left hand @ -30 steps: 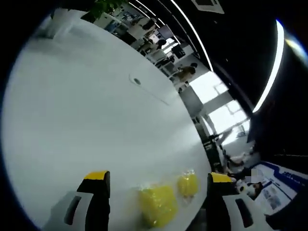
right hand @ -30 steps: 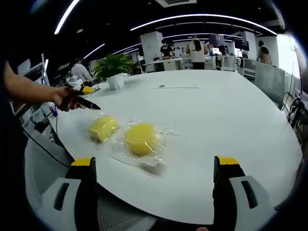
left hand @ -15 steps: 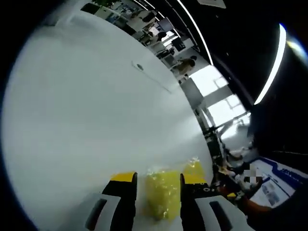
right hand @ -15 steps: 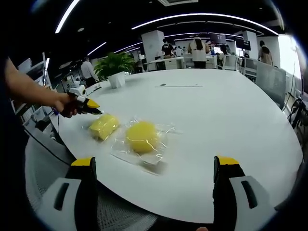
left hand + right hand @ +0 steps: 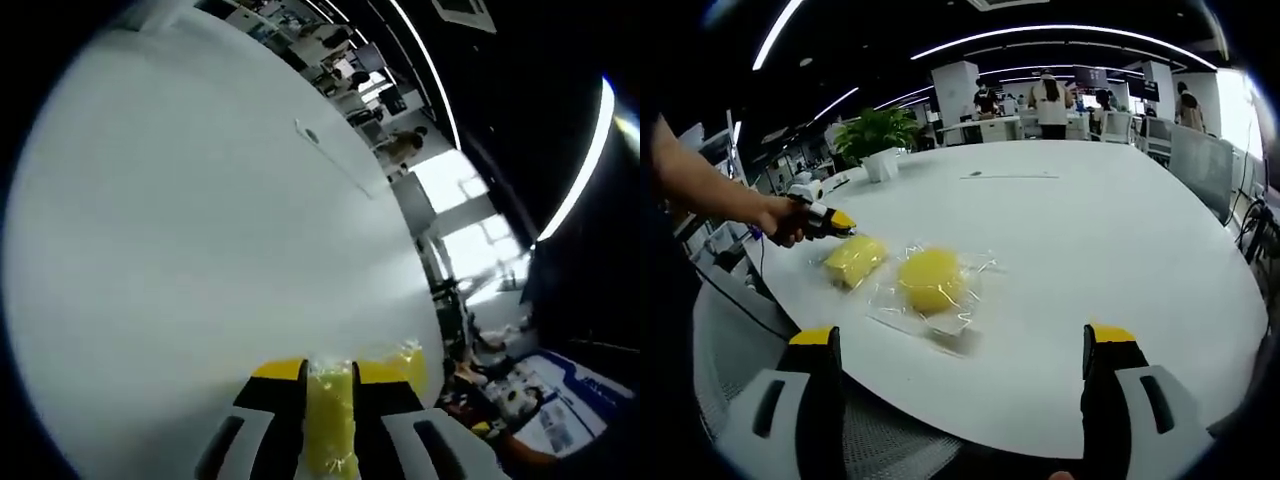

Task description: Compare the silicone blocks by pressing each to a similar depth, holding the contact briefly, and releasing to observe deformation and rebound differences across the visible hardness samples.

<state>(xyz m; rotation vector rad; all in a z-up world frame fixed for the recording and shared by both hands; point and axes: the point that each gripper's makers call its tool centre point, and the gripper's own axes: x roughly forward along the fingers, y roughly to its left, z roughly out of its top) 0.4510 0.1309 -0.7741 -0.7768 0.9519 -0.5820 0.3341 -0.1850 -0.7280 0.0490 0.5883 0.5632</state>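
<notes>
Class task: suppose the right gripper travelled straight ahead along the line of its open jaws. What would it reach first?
Probably the round yellow block in its clear bag, lying on the white table slightly left of the right gripper's centre line. The jaws stand wide apart, near the table's edge. Depth is hard to judge, so it might pass just beside it.

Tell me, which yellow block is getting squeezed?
The blocky one nearer the plant, clamped by the left gripper. The round one beside it lies untouched.

left hand-held gripper [image 5: 329, 385]: grey jaws, yellow tips | right hand-held gripper [image 5: 965, 350]: grey slotted jaws, yellow tips
</notes>
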